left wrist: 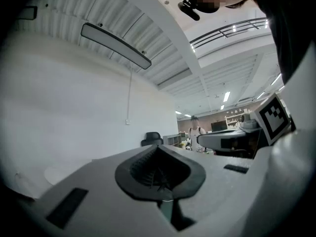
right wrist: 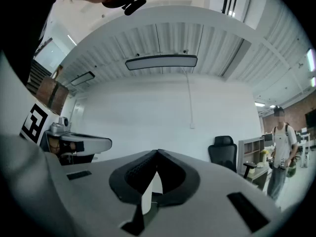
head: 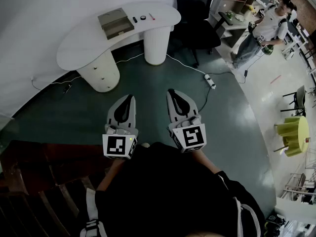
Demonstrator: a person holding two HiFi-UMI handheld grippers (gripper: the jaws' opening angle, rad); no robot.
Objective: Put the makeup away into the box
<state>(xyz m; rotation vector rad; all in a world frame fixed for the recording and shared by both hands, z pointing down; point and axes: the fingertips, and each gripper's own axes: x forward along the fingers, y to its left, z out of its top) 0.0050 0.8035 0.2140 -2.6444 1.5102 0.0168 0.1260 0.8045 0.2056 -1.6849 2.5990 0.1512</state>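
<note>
Two tools, left tool (head: 129, 98) and right tool (head: 172, 92), both closed and empty, point toward the worktop (head: 81, 46). It carries one box (head: 115, 22), with three small makeup pieces (head: 142, 18) in a row near the back edge.

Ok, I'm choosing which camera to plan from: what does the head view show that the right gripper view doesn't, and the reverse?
Only the head view: the white table with the box and small makeup items on top, plus the power strip on the floor. Only the right gripper view: the long ceiling lamp, and a close look at the right gripper with its jaws shut and nothing between them. Both: the black office chair, the standing person and the left gripper.
</note>
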